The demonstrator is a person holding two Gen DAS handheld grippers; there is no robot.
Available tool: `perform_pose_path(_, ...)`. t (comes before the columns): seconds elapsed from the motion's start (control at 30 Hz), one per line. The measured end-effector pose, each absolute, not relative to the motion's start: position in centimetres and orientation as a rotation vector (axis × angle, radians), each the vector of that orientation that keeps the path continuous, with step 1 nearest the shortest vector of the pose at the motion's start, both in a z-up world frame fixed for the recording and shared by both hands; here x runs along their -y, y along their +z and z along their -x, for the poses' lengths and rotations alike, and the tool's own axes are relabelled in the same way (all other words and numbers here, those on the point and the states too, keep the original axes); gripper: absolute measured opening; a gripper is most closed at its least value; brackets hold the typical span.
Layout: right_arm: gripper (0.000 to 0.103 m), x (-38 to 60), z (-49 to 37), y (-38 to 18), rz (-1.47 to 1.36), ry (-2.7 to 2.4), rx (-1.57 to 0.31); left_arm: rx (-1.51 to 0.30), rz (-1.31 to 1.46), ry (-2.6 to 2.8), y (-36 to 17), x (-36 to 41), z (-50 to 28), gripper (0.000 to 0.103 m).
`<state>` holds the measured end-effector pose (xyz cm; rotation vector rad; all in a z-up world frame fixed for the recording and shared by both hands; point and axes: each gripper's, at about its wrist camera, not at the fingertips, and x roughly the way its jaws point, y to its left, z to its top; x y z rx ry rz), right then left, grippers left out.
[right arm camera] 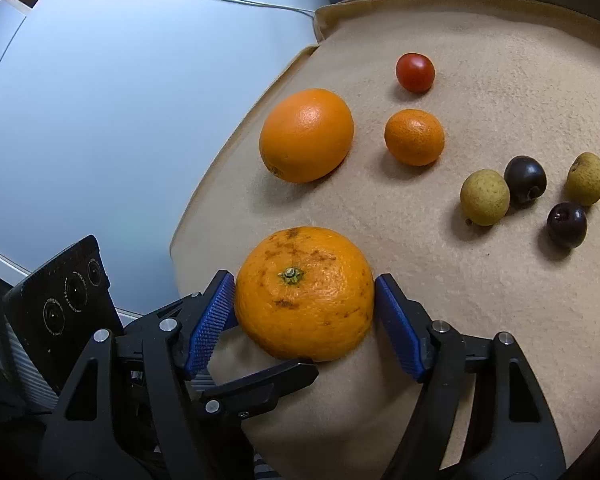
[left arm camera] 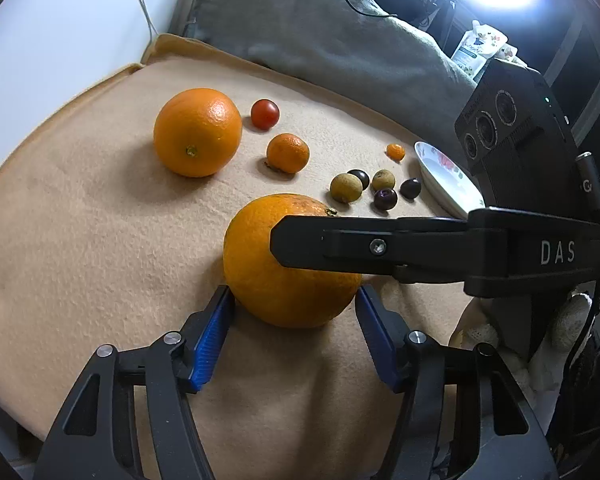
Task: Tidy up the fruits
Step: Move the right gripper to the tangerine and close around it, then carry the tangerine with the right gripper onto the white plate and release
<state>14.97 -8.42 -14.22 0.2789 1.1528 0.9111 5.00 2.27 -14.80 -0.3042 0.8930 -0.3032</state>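
Left wrist view: both grippers bracket one speckled orange [left arm camera: 288,264] on the tan blanket [left arm camera: 100,240].

Left gripper [left arm camera: 294,300] has its blue pads at the fruit's two flanks, touching or a hair off; whether it presses I cannot tell. Right gripper [right arm camera: 305,294] likewise straddles the same orange [right arm camera: 304,294], pads at its sides, grip unclear. Beyond lie a smooth orange [left arm camera: 198,132], a mandarin [left arm camera: 288,153], a cherry tomato [left arm camera: 265,114], a tiny kumquat [left arm camera: 395,151], then tan longans [left arm camera: 344,187] and dark fruits [left arm camera: 385,198] clustered near a floral plate [left arm camera: 446,184].
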Motion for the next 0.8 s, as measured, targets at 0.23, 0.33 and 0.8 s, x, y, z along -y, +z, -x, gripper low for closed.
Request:
perform_pose_path(0.23,0.074,8.6,-14.8,-14.2,-0.285,0.91,-1.14,-0.891,0.285,-0.297,-14.7,-2.0,-4.9,0.062)
perform_pose_path(0.33,0.074,9.3,-14.6,-13.8,-0.286,0.906,-1.13,-0.89,0.279,-0.302,-14.5,-1.6,-4.9,0.062)
perform_pose_path(0.8,0.074,16.1,-13.6,-10.7,-0.333,0.8,-1.032,-0.85,0.206,-0.416,-12.0,3.6,-6.7,0.062)
